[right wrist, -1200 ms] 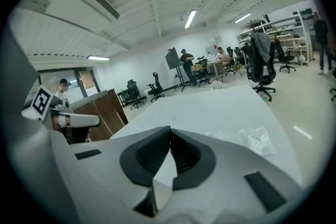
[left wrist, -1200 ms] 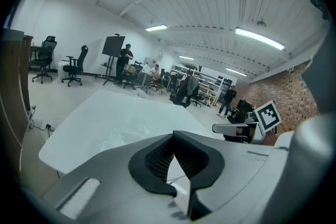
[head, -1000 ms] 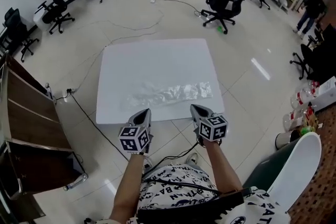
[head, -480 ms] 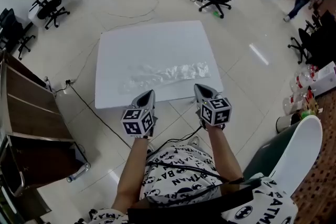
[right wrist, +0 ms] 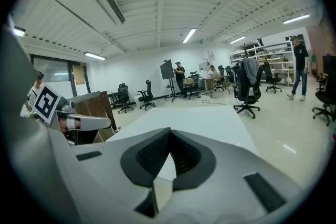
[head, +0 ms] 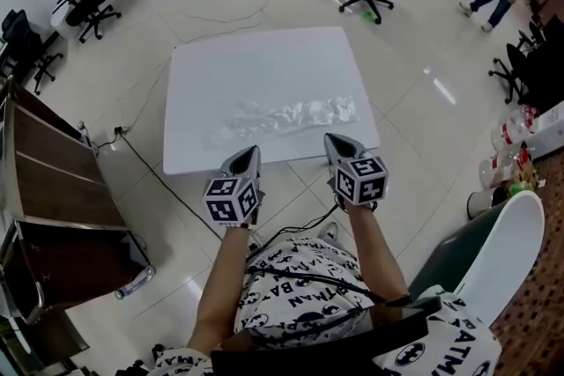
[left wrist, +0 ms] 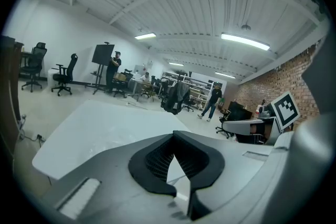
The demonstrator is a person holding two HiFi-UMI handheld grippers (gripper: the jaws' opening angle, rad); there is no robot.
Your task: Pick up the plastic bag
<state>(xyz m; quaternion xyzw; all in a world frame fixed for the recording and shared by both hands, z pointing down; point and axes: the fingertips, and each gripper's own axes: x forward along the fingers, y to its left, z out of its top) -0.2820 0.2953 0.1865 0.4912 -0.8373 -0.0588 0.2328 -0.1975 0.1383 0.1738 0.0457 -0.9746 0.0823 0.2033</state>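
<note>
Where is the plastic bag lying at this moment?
In the head view the clear plastic bag lies crumpled on the white table, stretched along its near half, just ahead of the left gripper and right gripper, which do not touch it.

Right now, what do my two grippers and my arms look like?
Both the left gripper and right gripper are grey, pointed shells with black ribbed pads inside the jaws; each carries a white cube of black square markers. A black cable trails toward the white shirt with black print; forearms are uncovered.
</note>
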